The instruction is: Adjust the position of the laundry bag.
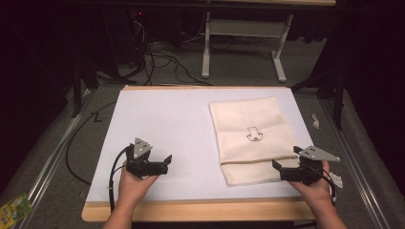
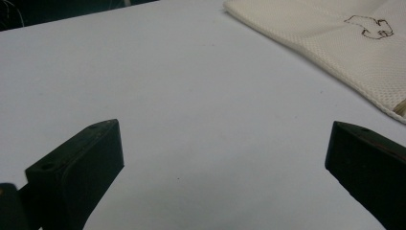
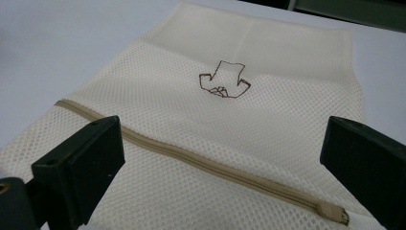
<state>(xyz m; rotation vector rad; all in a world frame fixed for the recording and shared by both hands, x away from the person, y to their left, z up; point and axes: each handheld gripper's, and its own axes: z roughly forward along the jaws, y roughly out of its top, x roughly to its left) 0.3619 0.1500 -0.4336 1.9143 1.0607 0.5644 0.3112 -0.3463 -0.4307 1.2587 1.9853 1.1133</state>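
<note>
High view: a cream mesh laundry bag (image 1: 251, 139) lies flat on the white table cover (image 1: 167, 124), at about 2 o'clock from the table's middle, with a small brown embroidered mark (image 1: 252, 134) near its centre. The right gripper (image 1: 278, 169) sits at the bag's near right corner, roughly 5 o'clock from the mark, jaws wide apart and holding nothing. The left gripper (image 1: 167, 162) rests over bare cover at about 8 o'clock from the mark, well apart from the bag, its jaws also spread and empty.

In the right gripper view the beige zipper (image 3: 201, 160) runs across the bag between the two black jaws, and what looks like the zipper's end (image 3: 332, 211) lies at about 5 o'clock from the mark, near the right-hand jaw. The zipper appears closed along the length that shows. In the left gripper view the bag's edge (image 2: 335, 52) sits off at 1 o'clock, far beyond the open jaws.

The work seems to be at its approach stage: the right gripper is lined up on the zipper end, not yet touching. The next move likely calls for lowering it and pinching that small end cleanly, while the left gripper crosses to the bag to pin the mesh so the fabric does not drag when the zipper is pulled.
</note>
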